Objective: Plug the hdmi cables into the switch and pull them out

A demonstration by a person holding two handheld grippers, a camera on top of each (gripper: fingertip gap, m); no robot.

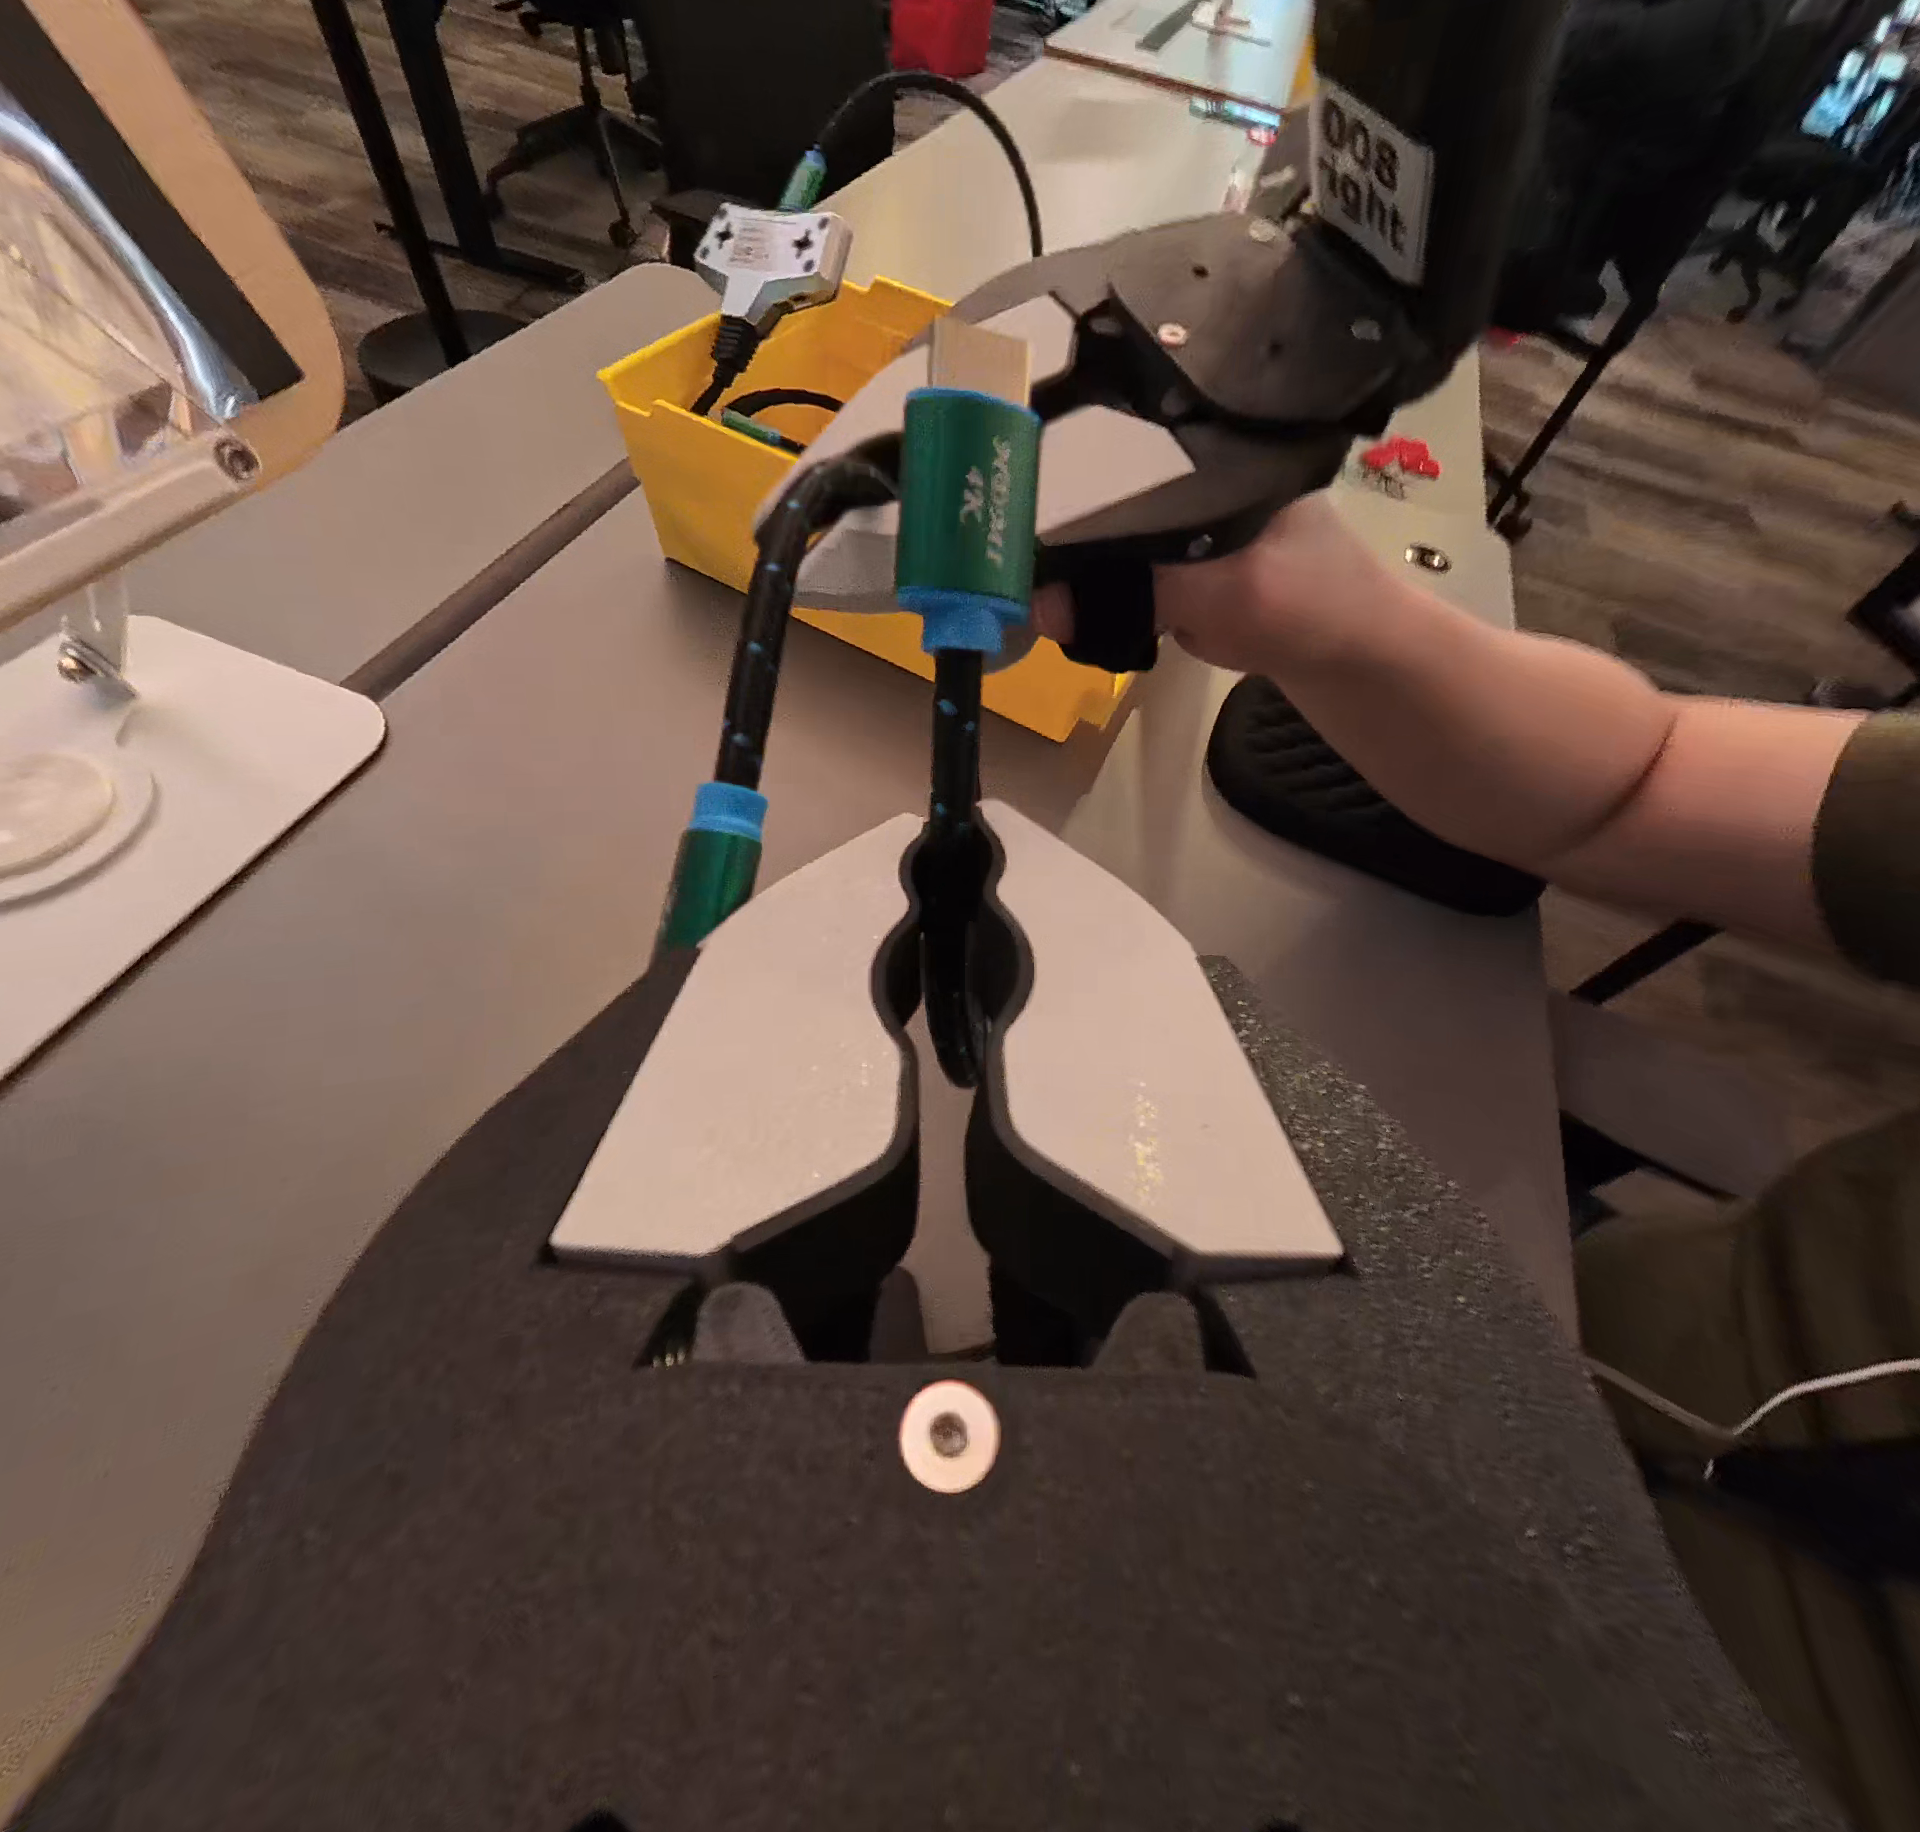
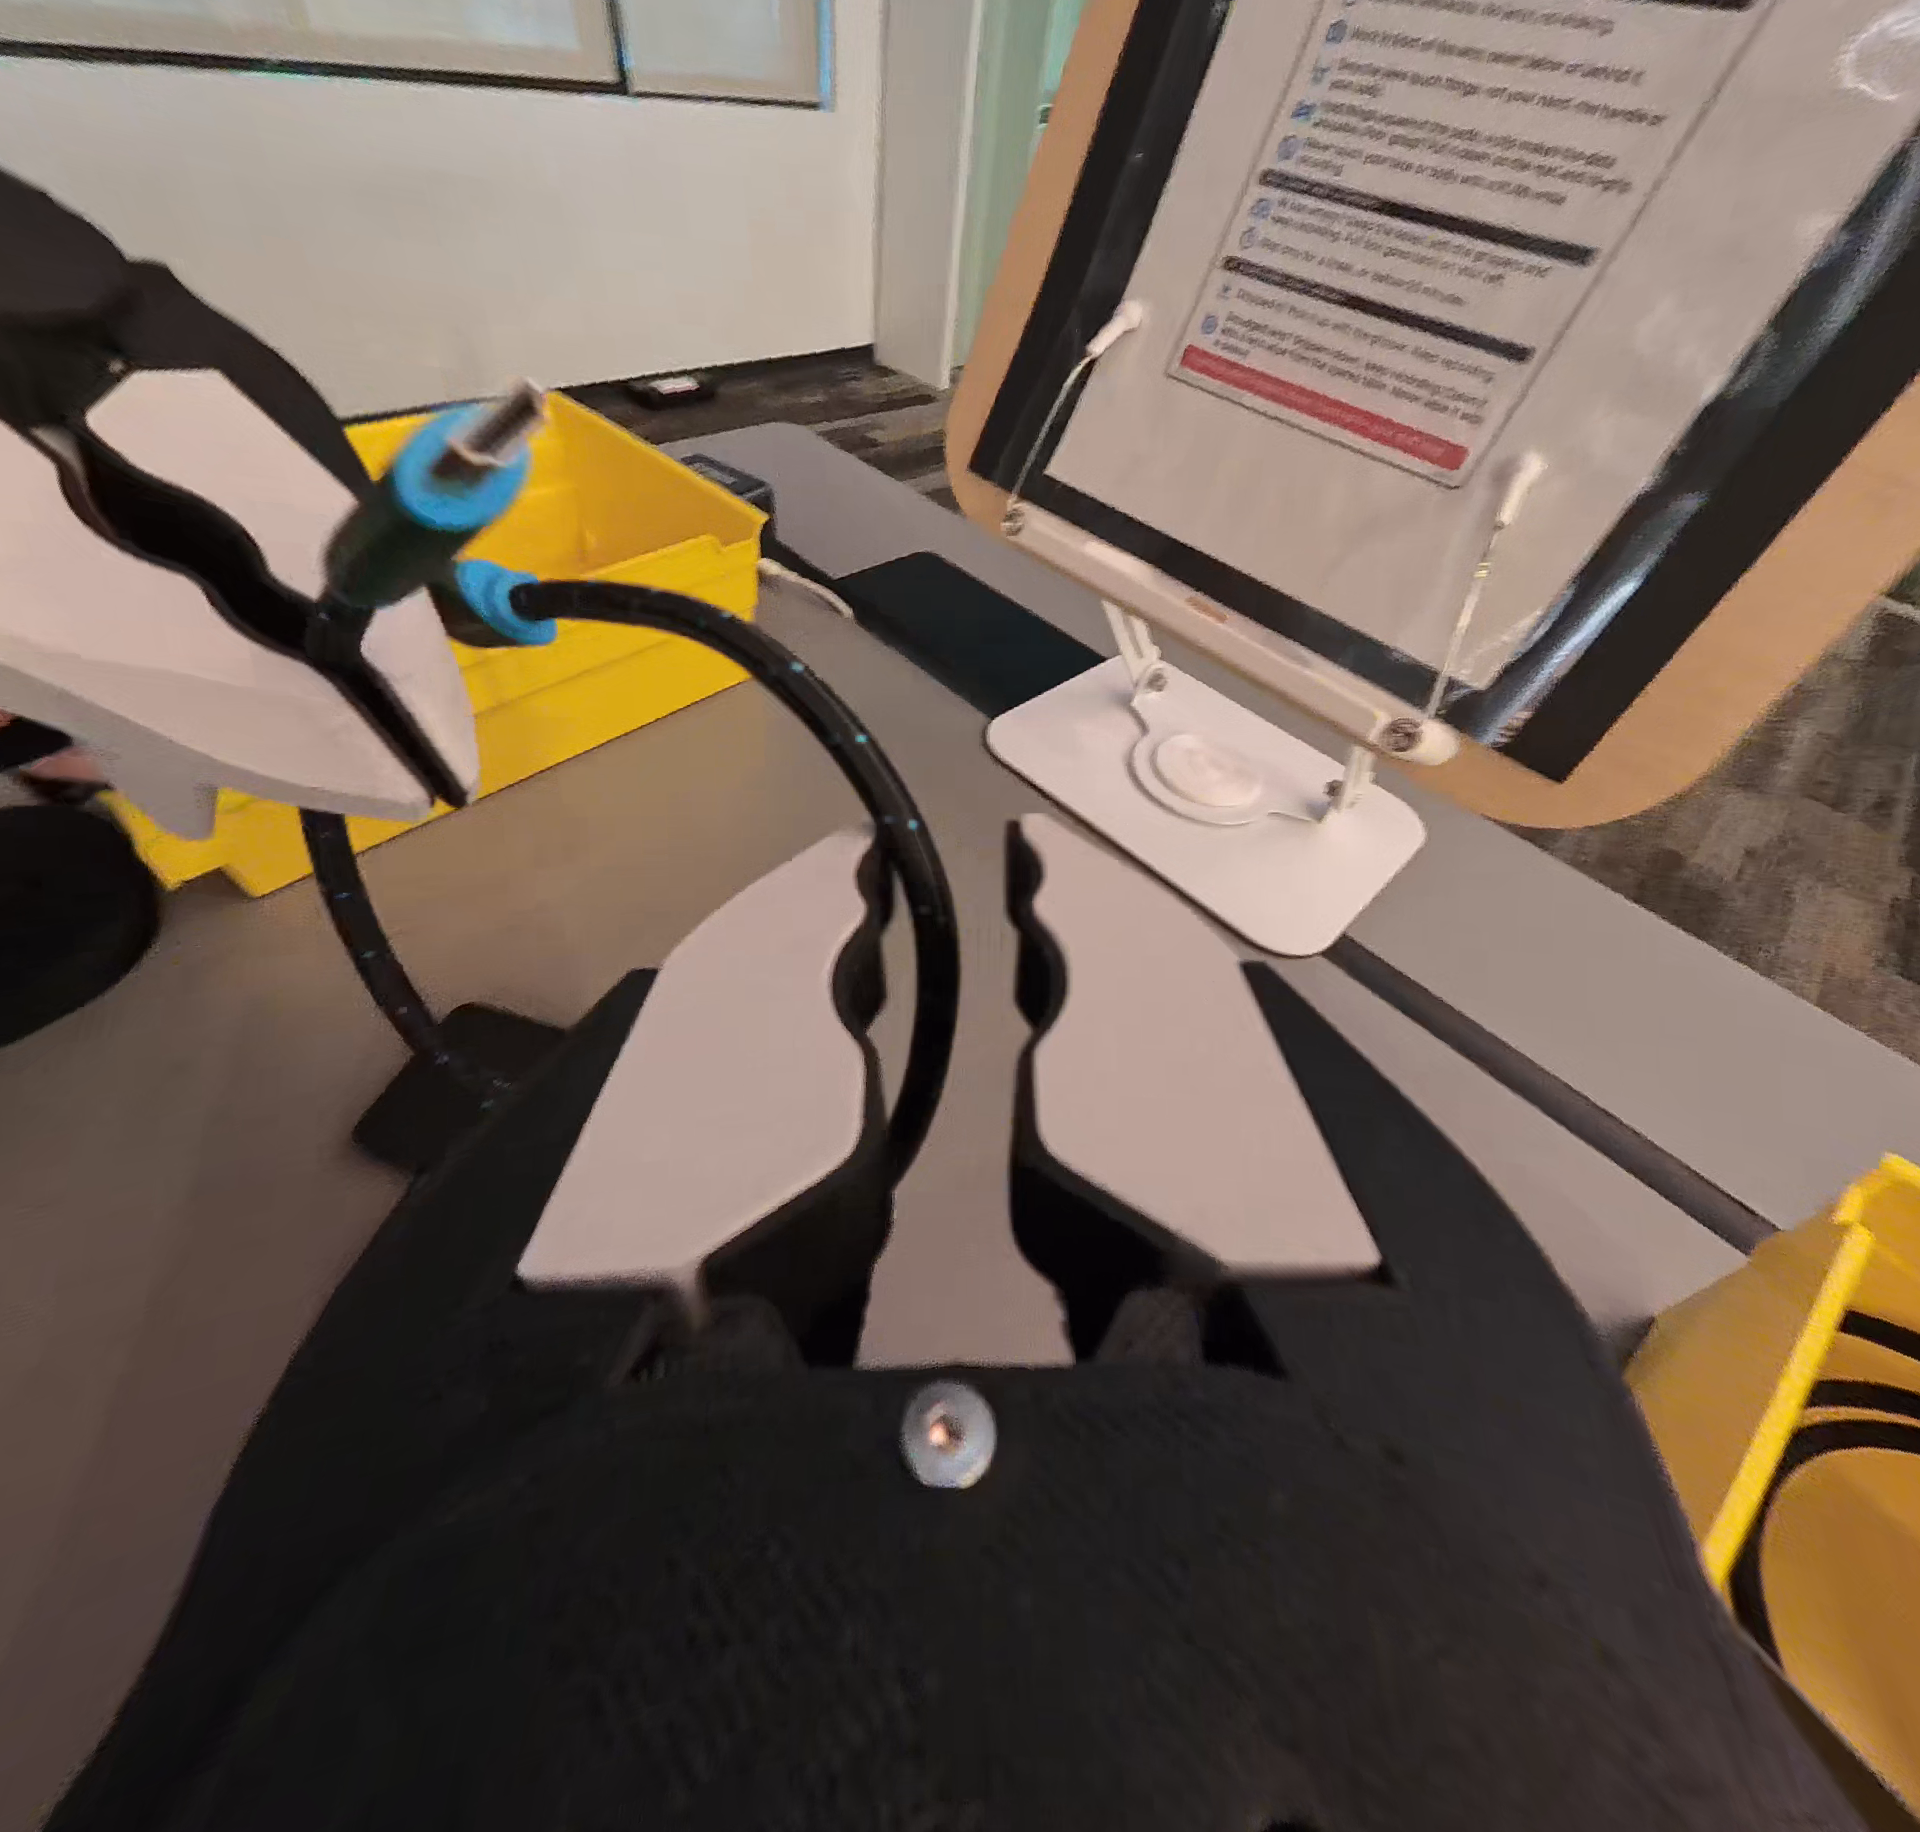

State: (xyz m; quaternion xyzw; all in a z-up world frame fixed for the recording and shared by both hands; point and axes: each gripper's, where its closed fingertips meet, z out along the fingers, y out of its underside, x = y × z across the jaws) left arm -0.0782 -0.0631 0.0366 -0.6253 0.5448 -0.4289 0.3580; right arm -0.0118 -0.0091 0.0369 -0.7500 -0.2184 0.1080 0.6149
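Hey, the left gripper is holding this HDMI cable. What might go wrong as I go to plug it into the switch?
1. The left gripper pinches the HDMI cable below the green plug, not the plug itself, so the plug may wobble on insertion.
2. The cable loops between the open right gripper fingers and could snag.
3. The switch perches on the yellow bin rim, apparently unfixed, and might shift when pushed.

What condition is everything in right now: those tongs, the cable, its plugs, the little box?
Left tongs: shut on the cable.
Right tongs: open, cable looping through the gap.
Upper plug: unplugged, metal tip bare.
Lower plug: tip hidden.
Switch: propped on the bin's rim, a green plug at its back.
Bin: open, cables inside.
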